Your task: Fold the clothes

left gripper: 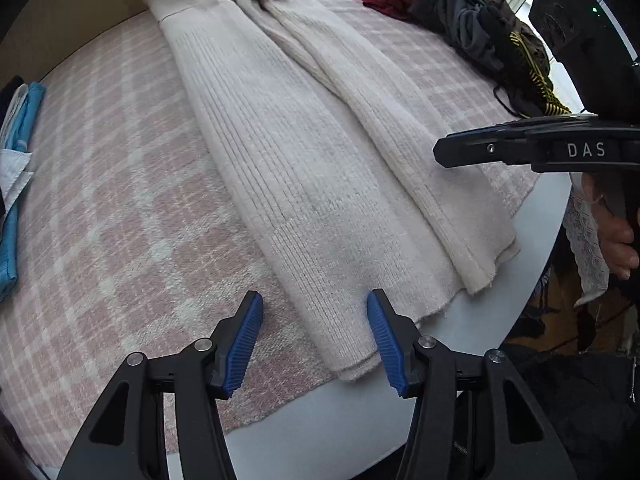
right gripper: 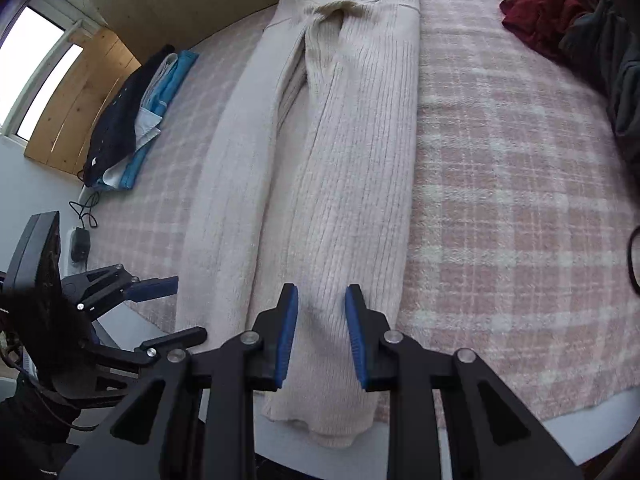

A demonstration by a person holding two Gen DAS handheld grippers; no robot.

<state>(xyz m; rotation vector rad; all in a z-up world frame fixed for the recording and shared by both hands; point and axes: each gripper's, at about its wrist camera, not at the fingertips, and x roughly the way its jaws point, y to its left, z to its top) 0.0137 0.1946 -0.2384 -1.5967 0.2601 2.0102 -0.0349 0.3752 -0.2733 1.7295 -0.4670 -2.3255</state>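
Observation:
A long cream ribbed knit garment lies lengthwise on the pink plaid blanket, its sides folded in toward the middle. My left gripper stands open over the near hem, one blue pad on each side of the hem's left part, pinching nothing. In the right wrist view the same garment runs away from my right gripper. Its jaws stand narrowly apart above the fabric near the hem and hold nothing. The right gripper shows side-on at the left view's right edge. The left gripper appears low left.
A heap of dark and red clothes lies at the far right. A folded stack of blue, white and navy pieces sits at the left edge. The white table rim runs just under the hem. A person's hand grips the right handle.

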